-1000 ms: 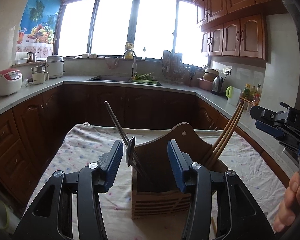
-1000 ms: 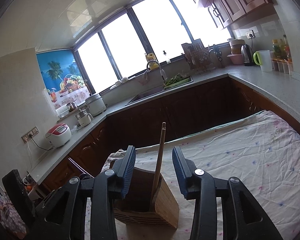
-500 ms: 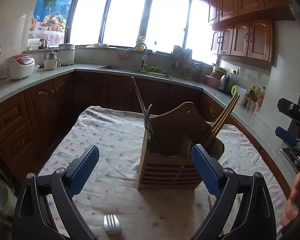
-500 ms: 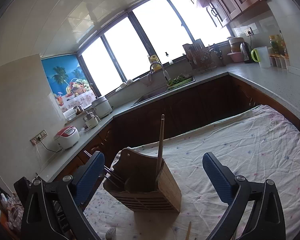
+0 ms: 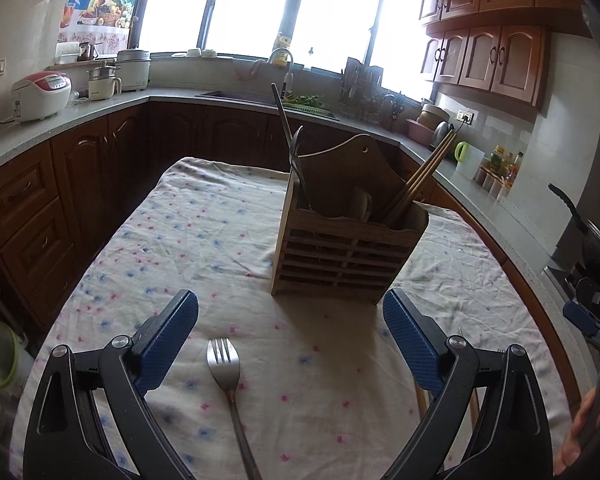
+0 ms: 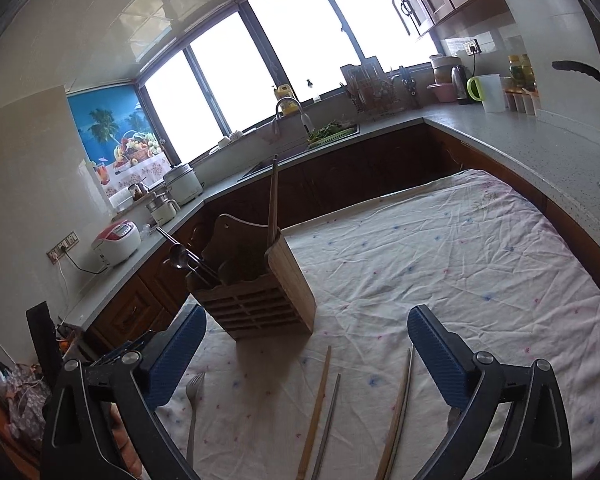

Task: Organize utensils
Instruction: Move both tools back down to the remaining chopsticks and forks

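Note:
A wooden utensil holder [image 5: 346, 248] stands on the floral tablecloth [image 5: 204, 240]; it also shows in the right wrist view [image 6: 256, 300]. It holds wooden chopsticks [image 5: 416, 184], a metal spoon [image 5: 300, 160] and metal chopsticks. A metal fork [image 5: 228, 380] lies on the cloth between my left gripper's [image 5: 290, 340] open fingers, below them. My right gripper [image 6: 306, 354] is open and empty above several loose chopsticks [image 6: 320, 408] on the cloth. The fork [image 6: 192, 408] lies to their left.
Dark wood cabinets and a grey counter [image 5: 80, 116] wrap around the table, with a rice cooker [image 5: 40, 96], a sink [image 5: 260, 98] and a kettle [image 6: 458, 80]. A pan [image 5: 592, 240] sits on the stove at right.
Both grippers opened wide and drew back from the holder, releasing the spoon and the wooden chopstick into it. The fork and loose chopsticks on the cloth came into view.

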A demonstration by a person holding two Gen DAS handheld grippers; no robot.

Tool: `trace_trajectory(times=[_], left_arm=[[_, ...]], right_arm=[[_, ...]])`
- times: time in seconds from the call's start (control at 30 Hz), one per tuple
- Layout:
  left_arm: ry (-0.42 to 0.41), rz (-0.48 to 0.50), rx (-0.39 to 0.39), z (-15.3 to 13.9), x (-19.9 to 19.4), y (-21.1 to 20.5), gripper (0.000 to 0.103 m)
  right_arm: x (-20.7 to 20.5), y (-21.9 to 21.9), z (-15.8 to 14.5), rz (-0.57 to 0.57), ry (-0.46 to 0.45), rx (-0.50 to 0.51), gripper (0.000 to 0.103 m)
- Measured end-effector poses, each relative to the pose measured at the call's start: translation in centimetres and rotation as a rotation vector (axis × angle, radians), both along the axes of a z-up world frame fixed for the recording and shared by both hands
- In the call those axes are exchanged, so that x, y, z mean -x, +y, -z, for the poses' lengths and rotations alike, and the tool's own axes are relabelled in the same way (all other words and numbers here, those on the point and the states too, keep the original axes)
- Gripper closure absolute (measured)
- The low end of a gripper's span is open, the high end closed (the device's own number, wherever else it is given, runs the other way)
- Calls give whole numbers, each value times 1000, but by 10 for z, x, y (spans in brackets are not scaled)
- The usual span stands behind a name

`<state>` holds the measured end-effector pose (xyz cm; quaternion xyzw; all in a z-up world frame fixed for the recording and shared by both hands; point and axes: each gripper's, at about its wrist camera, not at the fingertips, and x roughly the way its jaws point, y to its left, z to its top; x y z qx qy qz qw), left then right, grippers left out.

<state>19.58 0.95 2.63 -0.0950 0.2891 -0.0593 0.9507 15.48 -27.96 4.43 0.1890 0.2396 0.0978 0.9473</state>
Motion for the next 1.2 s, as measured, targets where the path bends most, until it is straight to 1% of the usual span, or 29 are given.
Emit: trace_trajectory(times=[0.13, 0.27, 0.37, 0.47, 0.73, 1.07, 1.13, 1.2], left_arm=[[24, 21, -12, 7, 13, -5, 7], [64, 38, -18, 18, 24, -9, 7], [98, 48, -32, 27, 29, -14, 7], [133, 58, -36, 35, 31, -18, 7], [172, 97, -63, 42, 30, -34, 7], [199, 138, -87, 45, 17, -53, 7], [207, 143, -91, 46, 14, -55, 7], [210, 146, -90, 46, 11, -57, 7]], right_arm=[[23, -12, 19, 32, 51, -3, 1], [43, -22, 38, 65, 88, -12, 1], [50, -27, 50, 77, 117, -17, 1], [53, -31, 60, 78, 138, -44, 1], [54, -31, 68, 75, 140, -35, 1], [44, -35, 67, 78, 139, -18, 3], [41, -36, 67, 76, 140, -15, 4], [37, -35, 67, 72, 144, -10, 8]])
